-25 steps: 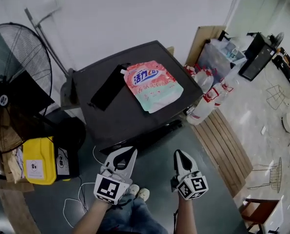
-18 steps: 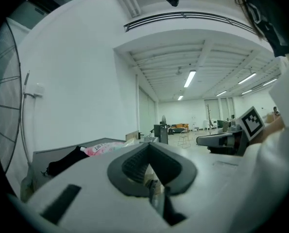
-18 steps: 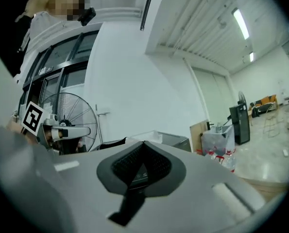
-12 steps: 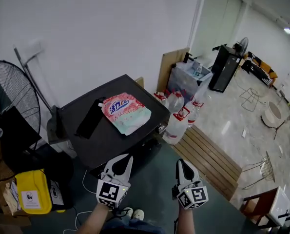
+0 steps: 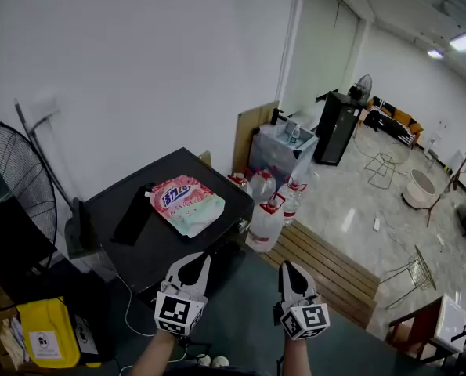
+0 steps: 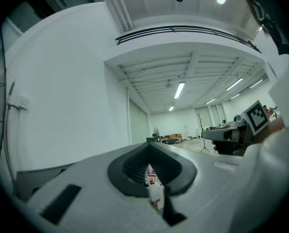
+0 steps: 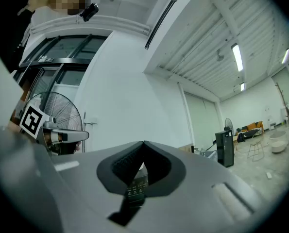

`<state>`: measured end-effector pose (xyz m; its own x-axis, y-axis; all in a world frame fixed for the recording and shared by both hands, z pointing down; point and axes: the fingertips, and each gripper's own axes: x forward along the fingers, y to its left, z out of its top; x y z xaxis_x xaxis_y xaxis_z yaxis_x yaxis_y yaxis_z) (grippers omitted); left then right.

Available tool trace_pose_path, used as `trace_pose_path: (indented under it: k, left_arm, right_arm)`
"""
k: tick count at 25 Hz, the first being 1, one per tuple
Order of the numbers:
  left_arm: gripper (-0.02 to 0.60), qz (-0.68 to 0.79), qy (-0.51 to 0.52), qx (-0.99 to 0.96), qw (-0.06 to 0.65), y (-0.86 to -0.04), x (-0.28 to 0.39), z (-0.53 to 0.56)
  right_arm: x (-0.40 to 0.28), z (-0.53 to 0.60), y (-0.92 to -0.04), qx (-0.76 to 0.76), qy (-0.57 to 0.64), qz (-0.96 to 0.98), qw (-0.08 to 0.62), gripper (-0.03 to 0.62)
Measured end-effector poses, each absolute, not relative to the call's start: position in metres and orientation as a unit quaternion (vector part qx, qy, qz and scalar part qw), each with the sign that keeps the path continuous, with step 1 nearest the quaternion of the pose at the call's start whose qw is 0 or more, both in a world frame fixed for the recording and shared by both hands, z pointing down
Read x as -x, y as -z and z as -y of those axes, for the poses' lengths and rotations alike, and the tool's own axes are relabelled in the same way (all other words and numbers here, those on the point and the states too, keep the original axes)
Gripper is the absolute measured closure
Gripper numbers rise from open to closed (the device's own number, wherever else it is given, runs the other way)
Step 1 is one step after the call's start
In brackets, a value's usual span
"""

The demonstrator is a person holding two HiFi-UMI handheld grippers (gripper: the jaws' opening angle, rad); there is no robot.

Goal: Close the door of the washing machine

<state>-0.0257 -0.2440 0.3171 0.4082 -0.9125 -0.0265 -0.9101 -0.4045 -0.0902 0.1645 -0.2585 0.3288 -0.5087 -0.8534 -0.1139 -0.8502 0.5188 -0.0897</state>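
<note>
Both the left gripper (image 5: 194, 262) and right gripper (image 5: 289, 270) are closed on nothing near the washing machine (image 5: 158, 245), whose front door, hidden below its top, likely swings rigid and light: push its free edge.

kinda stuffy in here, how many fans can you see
2. A big fan stands at the left edge, beside the washing machine. A pedestal fan is far back, by the black cabinet. Others may be out of frame.
</note>
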Motion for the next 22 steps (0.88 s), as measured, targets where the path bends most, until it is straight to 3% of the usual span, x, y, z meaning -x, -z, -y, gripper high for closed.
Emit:
trace_pose_path:
  k: [22]
  left_arm:
    - [0.574,-0.537,0.017,0.842,0.042,-0.3217,0.0220,0.2371]
  right_arm:
    - [-0.1661,0.2498,-0.3268,0.502,0.010,-0.862,0.071,0.585]
